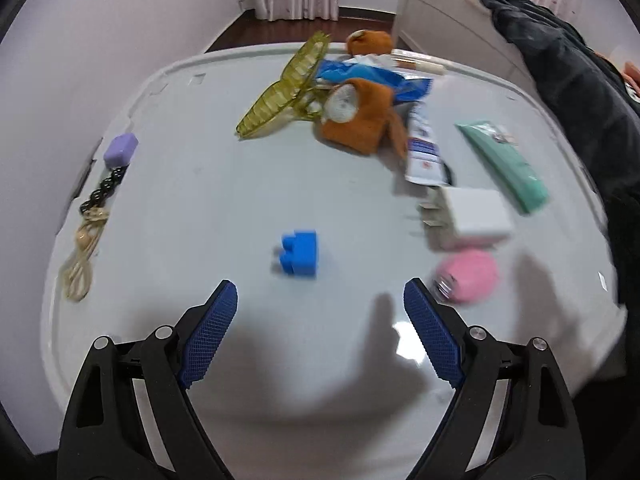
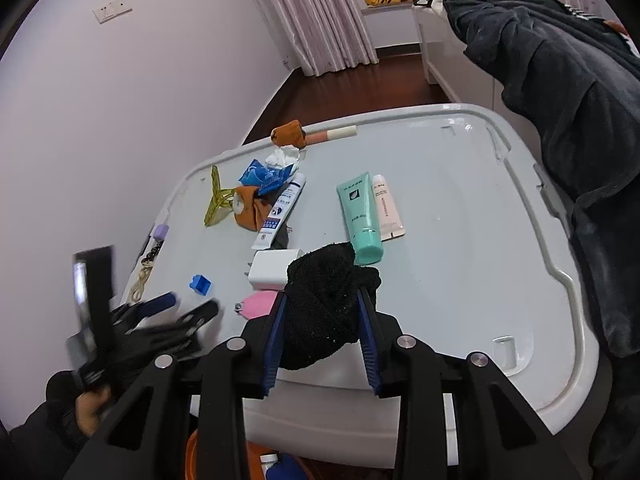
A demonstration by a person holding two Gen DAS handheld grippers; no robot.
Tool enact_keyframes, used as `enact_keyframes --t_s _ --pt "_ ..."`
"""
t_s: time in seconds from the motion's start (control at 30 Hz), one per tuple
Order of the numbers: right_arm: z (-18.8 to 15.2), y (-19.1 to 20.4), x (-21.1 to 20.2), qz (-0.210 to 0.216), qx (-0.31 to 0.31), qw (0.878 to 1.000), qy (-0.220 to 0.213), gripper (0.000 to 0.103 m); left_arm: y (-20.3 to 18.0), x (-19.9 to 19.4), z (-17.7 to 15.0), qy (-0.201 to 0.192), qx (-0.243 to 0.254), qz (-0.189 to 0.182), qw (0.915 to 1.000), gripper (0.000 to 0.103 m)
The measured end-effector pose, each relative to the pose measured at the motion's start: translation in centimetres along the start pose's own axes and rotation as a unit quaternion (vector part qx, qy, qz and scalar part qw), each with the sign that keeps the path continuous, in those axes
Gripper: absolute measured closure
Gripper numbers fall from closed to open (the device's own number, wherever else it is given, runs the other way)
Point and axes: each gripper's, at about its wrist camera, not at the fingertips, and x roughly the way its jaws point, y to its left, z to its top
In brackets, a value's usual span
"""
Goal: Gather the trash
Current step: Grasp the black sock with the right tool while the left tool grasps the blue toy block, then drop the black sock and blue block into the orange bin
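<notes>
My right gripper (image 2: pixel 322 297) is shut on a black sock (image 2: pixel 316 276), bunched between its blue pads above the near edge of the white bin lid (image 2: pixel 460 240). Over the lid's near left part my left gripper (image 1: pixel 320 292) stands open with nothing between its fingers; in the right wrist view the left gripper (image 2: pixel 192 302) is blurred. A blue toy brick (image 1: pixel 300 254) lies just ahead of it. At the far side lie a crumpled white tissue (image 2: pixel 286 156) and a blue wrapper (image 1: pixel 372 76).
On the lid also lie an orange sock (image 1: pixel 360 116), a yellow-green hair clip (image 1: pixel 280 92), a white charger (image 1: pixel 472 216), a pink item (image 1: pixel 468 276), a teal tube (image 1: pixel 504 164), a purple piece (image 1: pixel 120 150) and a cord (image 1: pixel 80 264). A dark coat (image 2: pixel 560 80) hangs right. An orange bin (image 2: pixel 192 452) sits below.
</notes>
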Motion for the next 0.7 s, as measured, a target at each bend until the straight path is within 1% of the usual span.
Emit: enact_keyframes --t_s 0.03,0.07,0.1,0.13,0.17,0.27,0.33,0.4,0.57,0.63,0.7 --pt "-0.1 -0.2 -0.4 0.001 0.001 1.0 -0.001 0.069 0.0 0.6 0.1 -0.011 0.004 0.012 0.9999 0.025" --pt "-0.1 -0.3 -0.4 0.003 0.002 1.0 0.0 0.069 -0.2 0.6 0.1 -0.028 0.018 0.02 0.9992 0.04" --pt "0.0 -0.4 -0.3 0.004 0.004 1.0 0.001 0.069 -0.5 0.6 0.1 -0.039 0.034 0.013 0.9986 0.059" --pt "0.0 -0.4 -0.2 0.004 0.005 1.0 0.004 0.069 -0.8 0.6 0.2 -0.051 0.051 0.005 0.9974 0.072" --pt "0.0 -0.3 -0.1 0.003 0.005 1.0 0.006 0.069 -0.8 0.7 0.2 -0.058 0.059 0.001 0.9966 0.081" --pt "0.0 0.0 0.0 0.006 0.0 1.0 0.005 0.069 -0.2 0.7 0.2 -0.064 0.055 -0.013 0.9964 0.082" --pt "0.0 0.2 0.0 0.003 -0.004 1.0 0.002 0.069 0.0 0.3 0.1 -0.059 0.051 -0.017 0.9968 0.082" --pt "-0.1 0.1 -0.1 0.004 -0.002 1.0 0.001 0.069 0.3 -0.6 0.0 -0.057 0.044 -0.03 0.9969 0.083" --pt "-0.7 0.7 -0.6 0.0 -0.019 1.0 -0.001 0.069 0.4 -5.4 -1.0 -0.057 0.034 -0.058 0.9961 0.083" --pt "-1.3 1.4 -1.2 0.003 -0.026 1.0 -0.001 0.069 0.2 -7.8 -2.0 -0.062 0.042 -0.057 0.9956 0.083" --pt "-2.3 2.4 -1.9 0.014 -0.029 0.999 0.005 0.069 0.0 -10.2 -3.0 -0.068 0.052 -0.05 0.9951 0.083"
